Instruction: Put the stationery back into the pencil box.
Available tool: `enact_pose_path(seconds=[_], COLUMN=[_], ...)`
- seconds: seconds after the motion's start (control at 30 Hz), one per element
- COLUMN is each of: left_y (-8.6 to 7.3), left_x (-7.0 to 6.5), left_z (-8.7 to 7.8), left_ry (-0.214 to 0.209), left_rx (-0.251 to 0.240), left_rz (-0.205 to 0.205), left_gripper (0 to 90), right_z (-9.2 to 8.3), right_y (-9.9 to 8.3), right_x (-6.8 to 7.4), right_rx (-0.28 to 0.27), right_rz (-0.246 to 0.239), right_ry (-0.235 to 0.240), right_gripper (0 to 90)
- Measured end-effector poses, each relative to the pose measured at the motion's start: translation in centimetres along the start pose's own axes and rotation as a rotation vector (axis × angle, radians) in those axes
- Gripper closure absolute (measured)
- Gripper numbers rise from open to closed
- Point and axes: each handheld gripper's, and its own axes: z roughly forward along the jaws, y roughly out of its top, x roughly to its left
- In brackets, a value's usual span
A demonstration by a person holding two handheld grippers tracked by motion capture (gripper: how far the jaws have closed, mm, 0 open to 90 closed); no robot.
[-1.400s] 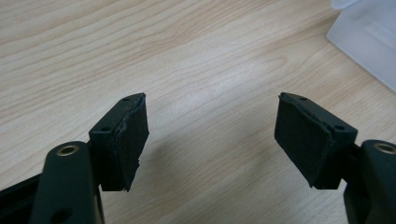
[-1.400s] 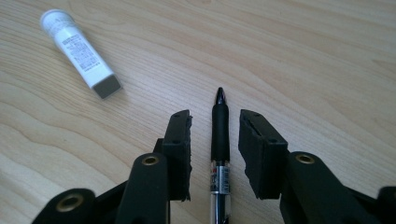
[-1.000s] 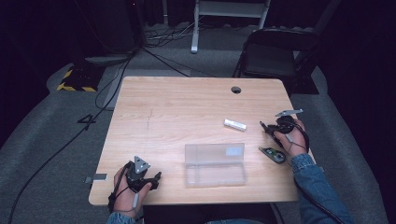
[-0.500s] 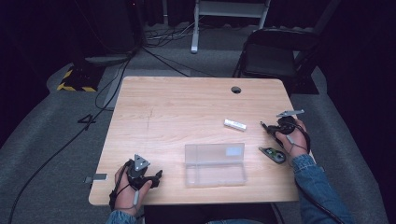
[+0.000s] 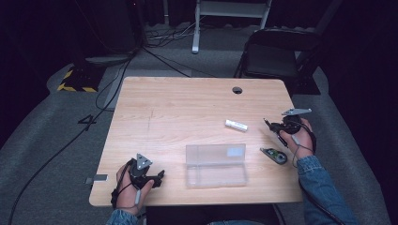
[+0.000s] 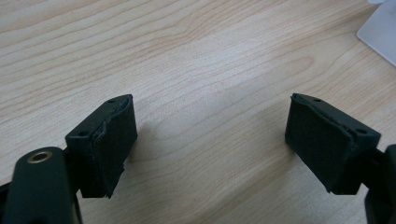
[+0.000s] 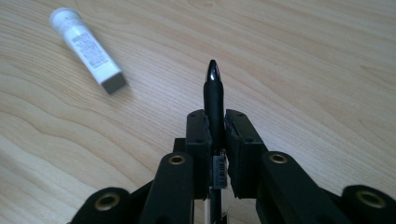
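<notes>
At the table's (image 5: 178, 103) near left corner the left gripper (image 5: 157, 178) rests low over bare wood, held in the person's left hand (image 5: 129, 192). In the left gripper view its jaws stand wide apart with nothing between them, only wood grain under the pads (image 6: 109, 144); they have just been opening. A pale corner of the box (image 6: 380, 28) shows at the top right of that view.

Near the middle of the front edge lies the clear box (image 5: 216, 165), flat on the table, well apart from the left gripper. Beyond it and a little to the right lies a white tube (image 5: 236, 124), on its side and alone.

Right of the box, near the front right, a small dark tool (image 5: 273, 155) with a green spot lies flat, just beside the right hand (image 5: 300, 138).

At the right edge the right gripper (image 5: 270, 124) points left, toward the tube. In the right gripper view the gripper (image 7: 215, 128) has its jaws pressed together on a black pen (image 7: 214, 93), which sticks out forward past the pads, tip clear of the table. The tube (image 7: 88, 49) lies ahead and to the left in that view, apart from the pen.
</notes>
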Motion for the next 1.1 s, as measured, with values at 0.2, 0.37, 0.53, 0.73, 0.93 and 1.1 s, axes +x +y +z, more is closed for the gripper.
enact_pose_path(seconds=[0.2, 0.37, 0.53, 0.73, 0.93, 1.1], left_y=[0.1, 0.2, 0.3, 0.4, 0.4, 0.4], left_x=[0.0, 0.1, 0.1, 0.1, 0.1, 0.1], left_z=[0.2, 0.2, 0.3, 0.3, 0.3, 0.3], left_ry=[-0.005, -0.004, -0.003, -0.004, -0.005, -0.005], left_rx=[-0.002, 0.002, 0.003, 0.002, 0.002, 0.002], left_rz=[-0.006, 0.002, 0.004, 0.006, 0.006, 0.006], left_gripper=[15.7, 15.5, 15.5, 15.5, 15.5, 15.5], right_z=[-1.3, -2.5, -3.8, -5.0, -5.7, -6.1], right_y=[0.6, 1.3, 2.0, 2.8, 3.3, 3.7], right_x=[0.8, 1.6, 2.9, 4.5, 5.9, 7.2], right_rx=[-0.037, -0.066, -0.094, -0.117, -0.128, -0.123], right_rz=[-0.009, -0.019, -0.048, -0.095, -0.112, -0.126], right_ry=[0.019, 0.037, 0.065, 0.095, 0.136, 0.187], right_gripper=[80.1, 80.1, 80.1, 80.1, 80.1, 80.1])
